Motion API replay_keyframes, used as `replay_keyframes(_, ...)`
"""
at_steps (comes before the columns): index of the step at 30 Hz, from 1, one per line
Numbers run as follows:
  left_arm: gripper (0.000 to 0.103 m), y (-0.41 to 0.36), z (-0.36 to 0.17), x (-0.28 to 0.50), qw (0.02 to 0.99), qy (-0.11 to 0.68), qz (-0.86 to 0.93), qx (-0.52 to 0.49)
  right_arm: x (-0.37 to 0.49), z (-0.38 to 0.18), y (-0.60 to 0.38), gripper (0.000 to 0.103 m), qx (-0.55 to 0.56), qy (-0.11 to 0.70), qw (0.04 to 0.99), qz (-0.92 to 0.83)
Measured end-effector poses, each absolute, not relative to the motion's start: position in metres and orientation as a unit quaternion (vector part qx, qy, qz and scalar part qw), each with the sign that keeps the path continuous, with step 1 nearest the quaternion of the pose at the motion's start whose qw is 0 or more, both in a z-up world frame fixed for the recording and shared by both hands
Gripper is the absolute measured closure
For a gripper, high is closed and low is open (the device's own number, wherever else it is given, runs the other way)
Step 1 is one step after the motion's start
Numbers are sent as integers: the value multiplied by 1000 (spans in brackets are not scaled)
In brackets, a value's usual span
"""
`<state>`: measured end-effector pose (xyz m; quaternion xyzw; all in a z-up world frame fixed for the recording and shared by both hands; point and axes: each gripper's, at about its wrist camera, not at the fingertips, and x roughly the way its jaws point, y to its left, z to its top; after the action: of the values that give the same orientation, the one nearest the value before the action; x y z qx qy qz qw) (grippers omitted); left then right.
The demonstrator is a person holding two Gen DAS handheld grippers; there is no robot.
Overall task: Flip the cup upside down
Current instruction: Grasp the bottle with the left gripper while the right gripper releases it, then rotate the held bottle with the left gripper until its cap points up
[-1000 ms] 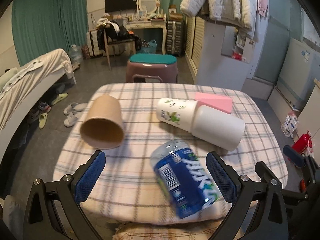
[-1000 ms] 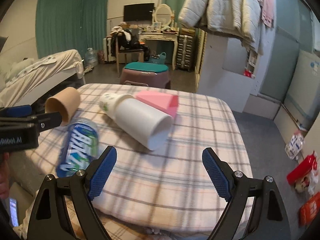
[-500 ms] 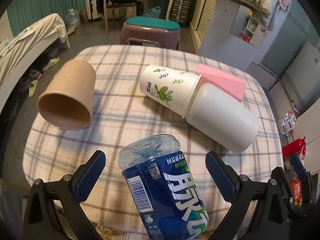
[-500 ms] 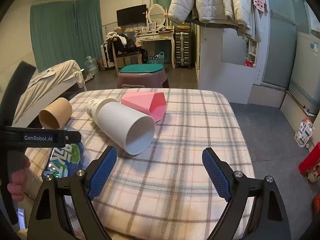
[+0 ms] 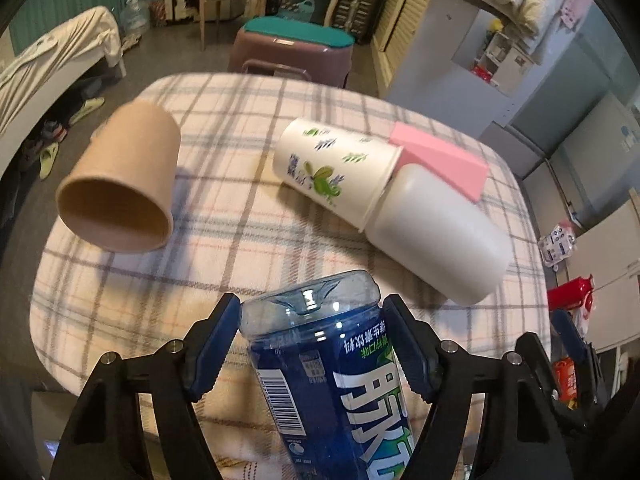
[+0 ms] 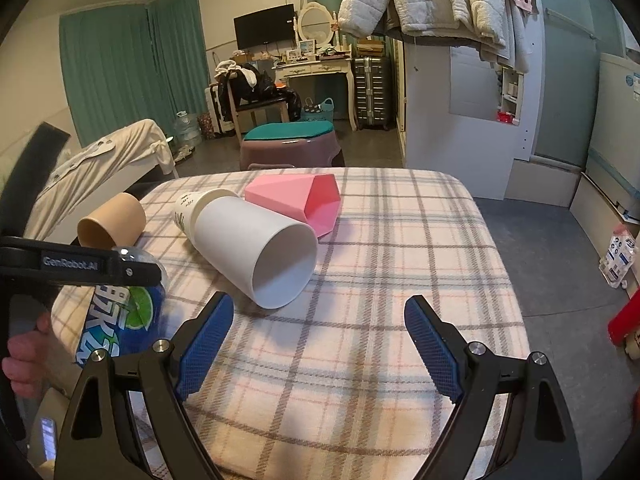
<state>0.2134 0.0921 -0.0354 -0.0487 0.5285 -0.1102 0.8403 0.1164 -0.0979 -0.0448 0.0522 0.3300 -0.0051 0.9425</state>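
The left tongs (image 5: 310, 350) are gripping the blue plastic cup (image 5: 332, 380), which is lying on its side at the near edge of the counter (image 5: 240, 248), close to the near left corner. The right tongs (image 6: 318, 344) are hanging open over the near edge, holding nothing. Further in, a brown paper cup (image 5: 120, 188) is lying by the left edge, while a printed paper cup (image 5: 332, 168), a white cup (image 6: 256, 256) and a pink cup (image 6: 304, 200) are crowding the middle, all tipped over
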Motion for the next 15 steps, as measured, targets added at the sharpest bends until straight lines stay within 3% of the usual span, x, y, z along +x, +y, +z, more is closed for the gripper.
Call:
replay_keyframes(6,28,93,-7,203,863,488,-120,-40,108,-37,-100,15,55,319,946,-13)
replay_keyframes(15,28,94,29,183,933,346,-94,26,99,-32,-93,15,52,313,948,-13)
